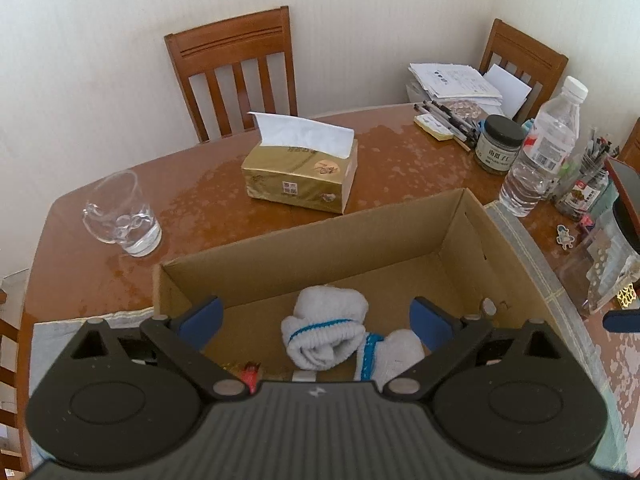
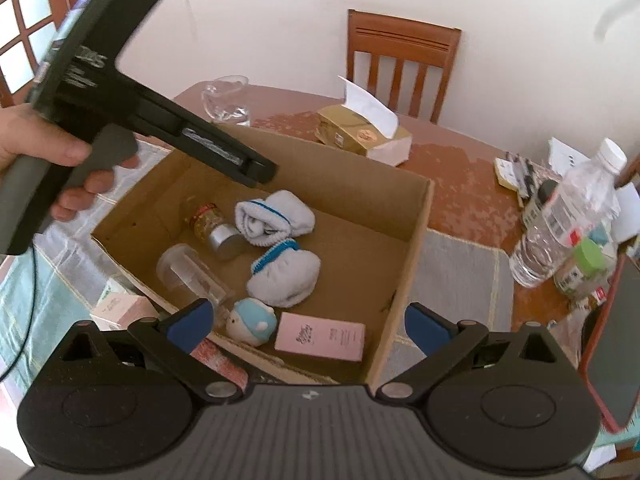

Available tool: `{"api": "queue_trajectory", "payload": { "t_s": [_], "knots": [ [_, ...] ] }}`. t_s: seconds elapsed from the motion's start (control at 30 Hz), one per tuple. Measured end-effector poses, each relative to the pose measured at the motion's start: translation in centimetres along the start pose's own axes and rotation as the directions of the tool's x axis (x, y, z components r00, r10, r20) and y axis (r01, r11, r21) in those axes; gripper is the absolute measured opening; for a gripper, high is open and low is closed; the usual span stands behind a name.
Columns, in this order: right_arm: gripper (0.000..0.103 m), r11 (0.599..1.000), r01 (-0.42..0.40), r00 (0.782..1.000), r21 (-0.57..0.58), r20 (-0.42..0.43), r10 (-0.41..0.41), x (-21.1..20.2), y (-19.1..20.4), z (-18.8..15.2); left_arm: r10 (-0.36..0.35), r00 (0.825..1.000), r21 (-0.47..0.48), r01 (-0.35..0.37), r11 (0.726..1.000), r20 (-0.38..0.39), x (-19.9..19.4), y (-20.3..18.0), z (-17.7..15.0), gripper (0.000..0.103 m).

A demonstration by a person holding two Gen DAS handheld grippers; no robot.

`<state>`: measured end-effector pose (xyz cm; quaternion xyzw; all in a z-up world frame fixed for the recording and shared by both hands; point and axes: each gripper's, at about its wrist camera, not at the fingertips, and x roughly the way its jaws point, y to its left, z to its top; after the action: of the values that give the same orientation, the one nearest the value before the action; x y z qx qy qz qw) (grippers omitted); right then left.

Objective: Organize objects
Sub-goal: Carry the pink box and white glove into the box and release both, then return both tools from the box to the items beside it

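Both tools spread wide, nothing between the pads. Left tool hung over the near end of the cardboard box; right tool sat over the box's near corner. A hand gripped the left tool's handle, seen from the right wrist view.

Box was open-topped, standing on a pale cloth mat on the wooden desk. Contents:
- two rolled white socks with blue bands, mid-floor, touching or nearly so
- small jar with silver lid, lying on its side just left of the socks
- clear plastic container, on its side along the box's left wall
- small round figure with a blue cap, near wall
- pink flat box, just beside the figure

Outside the box:
- gold tissue pack, sheet sticking up, beyond the box's far wall
- empty drinking glass, near the desk's left edge
- water bottle and dark-lidded jar, toward the desk's right edge
- pens and a paper stack, far right corner
- a clear holder of pens, right of the bottle
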<state>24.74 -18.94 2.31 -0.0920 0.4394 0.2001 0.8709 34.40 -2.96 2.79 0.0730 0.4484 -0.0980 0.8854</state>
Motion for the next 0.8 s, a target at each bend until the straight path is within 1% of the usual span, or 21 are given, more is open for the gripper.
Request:
{"api": "queue_trajectory", "payload": {
  "t_s": [0.13, 0.4, 0.57, 0.63, 0.7, 0.8],
  "knots": [
    [0.103, 1.000, 0.022, 1.000, 0.014, -0.012, -0.022, -0.1, 0.1, -1.3, 0.011, 1.000, -0.006, -0.010, 1.000, 0.011, -1.3, 0.2, -1.1, 0.099],
    [0.103, 0.999, 0.053, 0.998, -0.007, -0.025, -0.054, -0.5, 1.0, -3.9, 0.051, 0.998, -0.023, -0.051, 0.998, 0.022, -3.8, 0.0, -4.0, 0.100],
    [0.103, 0.999, 0.032, 0.999, 0.006, -0.022, -0.032, -0.7, 0.7, -5.6, 0.088, 0.996, -0.040, -0.087, 0.995, 0.035, -5.7, -0.6, -5.9, 0.100],
    [0.103, 0.999, 0.032, 0.999, 0.001, -0.021, -0.032, -0.7, 0.7, -6.4, 0.111, 0.993, -0.063, -0.109, 0.992, 0.032, -6.6, -0.8, -6.9, 0.100],
    [0.103, 1.000, 0.012, 1.000, 0.011, -0.025, -0.011, -0.5, 0.4, -7.3, 0.121, 0.992, -0.080, -0.118, 0.990, 0.026, -7.1, -1.1, -7.7, 0.100],
    [0.103, 0.999, -0.015, 0.999, 0.038, -0.044, 0.017, -0.1, -0.2, -8.5, 0.155, 0.988, -0.099, -0.153, 0.983, 0.011, -7.9, -1.6, -9.1, 0.100]
  ]
}}
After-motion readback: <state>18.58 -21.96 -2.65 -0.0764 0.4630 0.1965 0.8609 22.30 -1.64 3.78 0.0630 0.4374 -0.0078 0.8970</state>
